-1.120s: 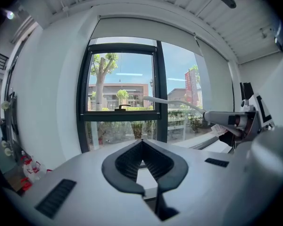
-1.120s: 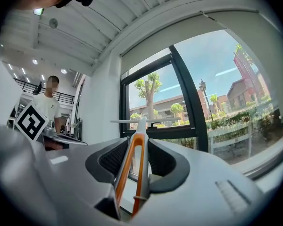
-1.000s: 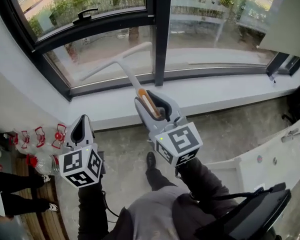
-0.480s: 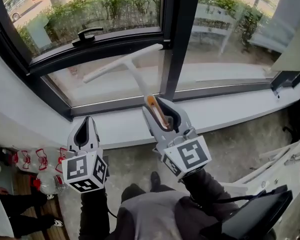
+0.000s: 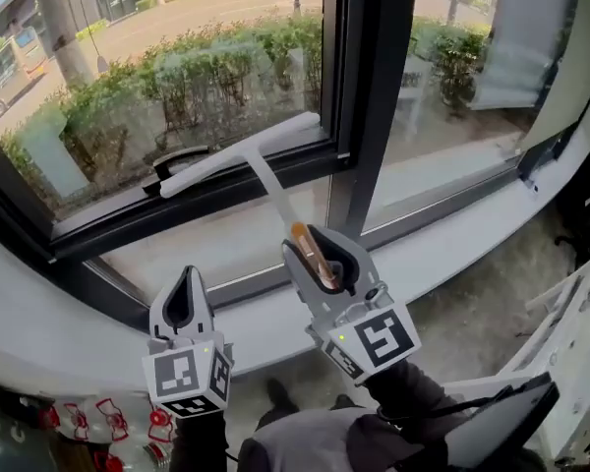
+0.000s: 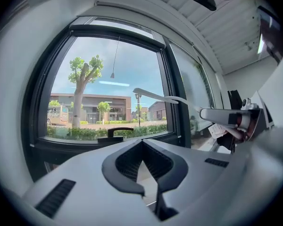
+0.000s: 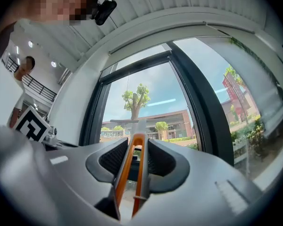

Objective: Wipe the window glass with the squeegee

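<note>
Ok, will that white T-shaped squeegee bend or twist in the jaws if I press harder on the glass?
The white T-shaped squeegee probably flexes slightly: its stem is long and thin. The right gripper is shut only on its orange handle end, so the wide blade may lever it round.

no text, numbers or brand names i can read anywhere, only square marker patterns, no letters.

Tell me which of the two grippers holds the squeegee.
The right gripper: its fingers are shut on the orange handle of the squeegee. The left gripper has its fingers together with nothing between them.
</note>
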{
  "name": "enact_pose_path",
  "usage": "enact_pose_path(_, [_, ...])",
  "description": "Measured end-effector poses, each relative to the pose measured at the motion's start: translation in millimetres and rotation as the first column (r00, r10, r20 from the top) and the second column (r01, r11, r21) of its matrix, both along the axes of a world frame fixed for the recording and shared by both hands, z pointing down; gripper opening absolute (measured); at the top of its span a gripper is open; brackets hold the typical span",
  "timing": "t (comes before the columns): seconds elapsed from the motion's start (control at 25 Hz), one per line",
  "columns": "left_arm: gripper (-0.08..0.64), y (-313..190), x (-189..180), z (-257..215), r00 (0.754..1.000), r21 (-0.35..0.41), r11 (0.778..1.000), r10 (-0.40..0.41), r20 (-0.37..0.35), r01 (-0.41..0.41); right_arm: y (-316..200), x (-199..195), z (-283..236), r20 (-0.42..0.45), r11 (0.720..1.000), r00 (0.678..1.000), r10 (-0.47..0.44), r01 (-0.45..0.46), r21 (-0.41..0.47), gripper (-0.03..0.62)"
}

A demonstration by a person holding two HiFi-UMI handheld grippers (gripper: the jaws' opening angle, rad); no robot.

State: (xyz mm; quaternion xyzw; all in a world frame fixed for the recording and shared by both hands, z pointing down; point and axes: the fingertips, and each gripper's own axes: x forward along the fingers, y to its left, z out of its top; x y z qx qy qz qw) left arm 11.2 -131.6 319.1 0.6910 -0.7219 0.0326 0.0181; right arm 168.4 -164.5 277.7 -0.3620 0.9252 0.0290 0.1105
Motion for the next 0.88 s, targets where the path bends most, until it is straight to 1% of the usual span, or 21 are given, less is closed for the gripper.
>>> enact_pose_path(0.12, [-0.002, -31.5, -24.0, -26.0, 0.998, 0.048, 0.997, 0.054, 0.017, -0.055, -23.2, -20.2, -23.8, 0.027, 0.998, 0.998, 0.060, -0.061, 0.031, 0.130])
enact_pose_path(0.2, [-0.002, -42.9, -32.0, -38.6, 0.997, 0.074, 0.995, 0.069, 0.024, -0.071, -35.4, -24.1, -37.3, 0.040, 0.996, 0.996, 0.085, -0.086, 0.038, 0.130])
enact_pose_path(0.28, [-0.002, -51.6, -36.4, -44.4, 0.996, 0.087, 0.993, 0.080, 0.029, -0.082, -48.6, -25.2, -53.2, 0.058, 0.993, 0.993, 0.103, -0.106, 0.052, 0.130])
enact_pose_path(0.44, [-0.002, -74.4, -41.8, -45.6, 0.995, 0.092, 0.991, 0.096, 0.027, -0.098, -78.9, -23.3, -96.8, 0.108, 0.982, 0.985, 0.131, -0.145, 0.124, 0.130])
enact_pose_path(0.64, [-0.002, -95.3, -37.7, -57.0, 0.996, 0.118, 0.989, 0.086, 0.031, -0.089, -113.9, -15.0, -152.2, 0.149, 0.963, 0.977, 0.151, -0.179, 0.199, 0.130])
enact_pose_path(0.76, [-0.002, -102.6, -37.4, -63.8, 0.997, 0.126, 0.990, 0.065, 0.036, -0.069, -134.3, -11.3, -174.0, 0.159, 0.957, 0.975, 0.157, -0.190, 0.220, 0.130])
enact_pose_path(0.88, [-0.002, -109.8, -41.3, -65.2, 0.998, 0.130, 0.990, 0.047, 0.039, -0.051, -152.5, -11.8, -184.6, 0.169, 0.956, 0.974, 0.153, -0.190, 0.225, 0.130])
